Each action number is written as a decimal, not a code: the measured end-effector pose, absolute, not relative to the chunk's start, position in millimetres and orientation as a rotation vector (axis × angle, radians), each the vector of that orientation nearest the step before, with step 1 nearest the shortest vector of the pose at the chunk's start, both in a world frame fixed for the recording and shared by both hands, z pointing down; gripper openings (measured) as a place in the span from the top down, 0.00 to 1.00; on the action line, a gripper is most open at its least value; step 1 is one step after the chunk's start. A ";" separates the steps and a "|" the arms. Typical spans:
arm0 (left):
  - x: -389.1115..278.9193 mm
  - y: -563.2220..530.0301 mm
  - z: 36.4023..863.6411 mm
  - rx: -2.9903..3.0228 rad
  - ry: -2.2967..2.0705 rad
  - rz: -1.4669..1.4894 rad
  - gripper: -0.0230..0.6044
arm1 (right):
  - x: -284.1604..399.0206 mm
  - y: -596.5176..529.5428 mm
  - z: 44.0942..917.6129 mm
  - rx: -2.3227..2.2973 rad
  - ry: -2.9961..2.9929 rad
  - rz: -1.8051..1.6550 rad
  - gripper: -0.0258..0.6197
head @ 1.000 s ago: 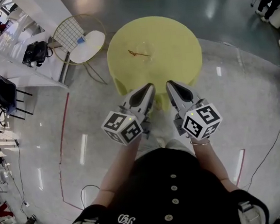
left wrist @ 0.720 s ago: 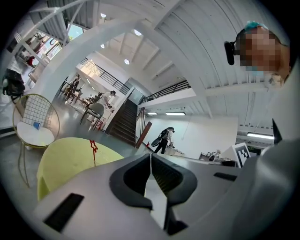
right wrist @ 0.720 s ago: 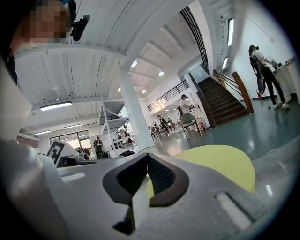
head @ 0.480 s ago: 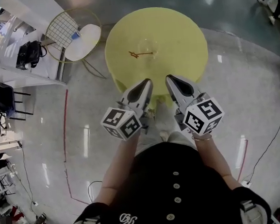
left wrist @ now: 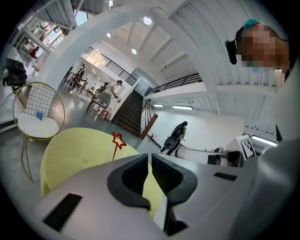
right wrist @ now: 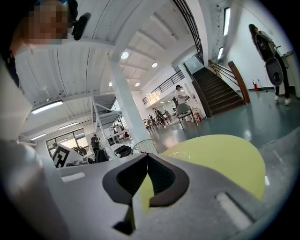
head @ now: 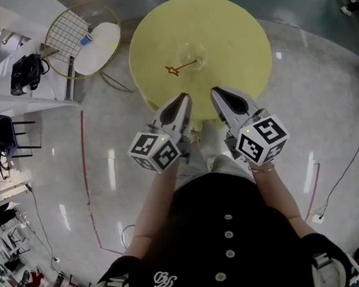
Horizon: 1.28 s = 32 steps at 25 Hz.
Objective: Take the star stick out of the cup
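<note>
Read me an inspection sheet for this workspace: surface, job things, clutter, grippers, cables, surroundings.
Surface: round yellow table, holding only the job's things.
Job's things: clear cup near the table's middle; star stick leaning in it, star end out toward the left.
Clutter: nothing seen on the table.
Grippers: left gripper and right gripper both shut and empty, at the table's near edge, short of the cup.
Cables: thin black cable trailing across the floor on the right.
Surroundings: wire-backed chair left of the table; glossy floor with a red line.
</note>
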<state>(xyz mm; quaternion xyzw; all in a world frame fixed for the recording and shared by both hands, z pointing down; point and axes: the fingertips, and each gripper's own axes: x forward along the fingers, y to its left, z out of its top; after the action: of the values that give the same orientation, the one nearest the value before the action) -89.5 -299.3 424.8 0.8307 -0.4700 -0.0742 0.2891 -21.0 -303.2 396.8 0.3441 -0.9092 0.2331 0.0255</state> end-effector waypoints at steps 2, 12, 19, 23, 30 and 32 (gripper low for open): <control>-92.2 -305.2 428.4 2.219 -1.239 -0.185 0.93 | -22.2 -309.6 397.8 1.075 -2.799 0.726 0.95; -101.1 -339.0 450.8 2.208 -1.218 -0.117 0.93 | -27.9 -339.2 407.6 1.111 -2.760 0.769 0.95; -106.9 -354.1 465.8 2.194 -1.234 -0.084 0.93 | -24.9 -348.3 422.3 1.124 -2.710 0.818 0.95; -107.4 -358.3 471.2 2.192 -1.256 -0.064 0.93 | -27.3 -348.3 428.2 1.107 -2.695 0.835 0.95; -109.2 -366.7 484.0 2.170 -1.282 -0.036 0.81 | -28.3 -351.1 437.5 1.099 -2.678 0.863 0.95; -112.4 -371.1 487.0 2.167 -1.304 -0.021 0.79 | -28.1 -352.8 439.8 1.105 -2.671 0.870 0.95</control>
<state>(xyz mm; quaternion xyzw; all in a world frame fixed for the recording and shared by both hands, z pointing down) -112.4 -371.1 487.0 0.8169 -0.4917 -0.0078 0.3013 -28.1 -352.8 439.8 0.3654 -0.8832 0.2876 0.0615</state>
